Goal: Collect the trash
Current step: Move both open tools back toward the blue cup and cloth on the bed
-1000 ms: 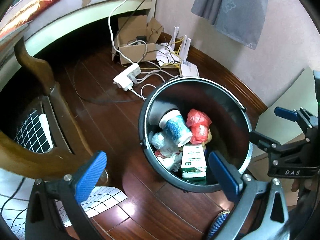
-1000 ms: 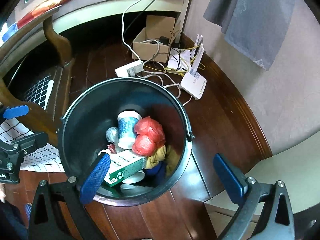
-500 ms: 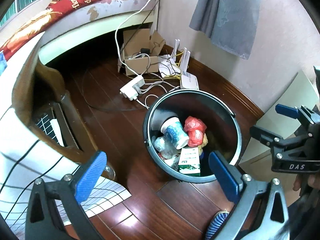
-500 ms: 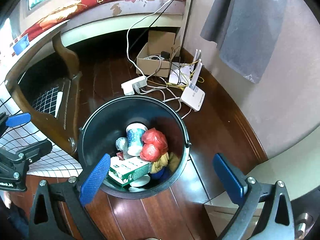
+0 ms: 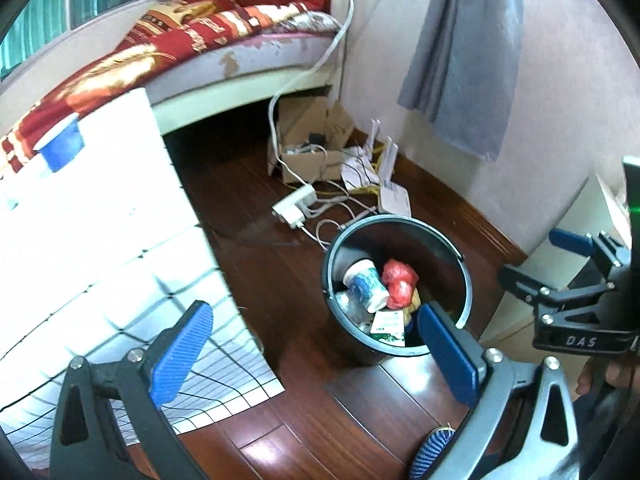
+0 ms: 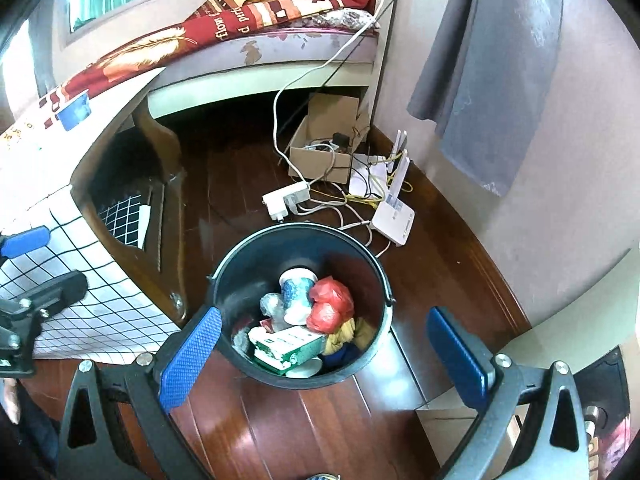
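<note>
A black bucket (image 5: 460, 264) (image 6: 236, 276) stands on the dark wood floor, holding a blue-patterned paper cup (image 5: 366, 282) (image 6: 298, 290), a red plastic bag (image 5: 398, 284) (image 6: 330, 306), a green-and-white carton (image 5: 388, 322) (image 6: 288, 348) and other scraps. My left gripper (image 5: 312, 354) hangs open and empty high above the floor, left of the bucket. My right gripper (image 6: 324, 358) is open and empty above the bucket's near rim. Each gripper shows at the edge of the other's view. A blue paper cup (image 5: 60, 142) (image 6: 74, 110) stands on the white tablecloth.
A table with a grid-pattern cloth (image 5: 100, 240) (image 6: 60, 280) and carved wooden legs stands left of the bucket. Behind it lie a power strip (image 6: 286, 198), tangled cables, a cardboard box (image 6: 328, 148) and a white router (image 6: 394, 216). A bed (image 6: 240, 32) and a hanging grey cloth (image 6: 492, 72) are beyond.
Both grippers have risen well away from the bucket, which now looks smaller. The tabletop, the blue cup on it and the bed have come into view. Both stay open.
</note>
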A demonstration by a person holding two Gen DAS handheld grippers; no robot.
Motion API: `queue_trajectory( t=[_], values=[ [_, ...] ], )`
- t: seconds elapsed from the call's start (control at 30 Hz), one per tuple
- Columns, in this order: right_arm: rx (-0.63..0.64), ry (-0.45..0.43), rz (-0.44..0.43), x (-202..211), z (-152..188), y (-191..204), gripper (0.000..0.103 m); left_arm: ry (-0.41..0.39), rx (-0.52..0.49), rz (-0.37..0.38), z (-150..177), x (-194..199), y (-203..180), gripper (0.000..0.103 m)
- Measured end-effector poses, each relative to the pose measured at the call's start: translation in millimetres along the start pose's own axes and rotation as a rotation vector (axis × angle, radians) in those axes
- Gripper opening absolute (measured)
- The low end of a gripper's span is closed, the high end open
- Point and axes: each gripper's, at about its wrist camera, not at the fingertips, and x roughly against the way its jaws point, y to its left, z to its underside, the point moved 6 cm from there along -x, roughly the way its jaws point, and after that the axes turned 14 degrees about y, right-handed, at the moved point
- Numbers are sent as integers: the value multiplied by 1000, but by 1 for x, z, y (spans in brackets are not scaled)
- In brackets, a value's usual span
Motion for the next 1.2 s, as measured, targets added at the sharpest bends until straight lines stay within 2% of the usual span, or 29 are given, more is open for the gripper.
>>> queue_trajectory(
  t=[0.3, 0.67, 0.83, 0.93, 1.07, 1.2],
  values=[
    [87, -72, -52, 24, -20, 52, 103, -68, 88, -61, 5, 34, 47, 103],
    [210, -143, -126, 34, -45, 127, 103, -118, 229, -130, 21, 55, 118, 103],
    [261, -169, -162, 36, -51, 159, 103, -147, 291, -197, 32, 61, 152, 103],
    [284, -197, -169, 41, -57, 175, 103, -152, 341, -212, 37, 65, 178, 103],
    [327, -182, -217, 40, -72, 204, 103, -145, 390, -230, 39, 69, 210, 103],
    [381, -158, -229, 44, -94, 238, 103, -154, 417, -278, 29, 78, 248, 103]
  ],
)
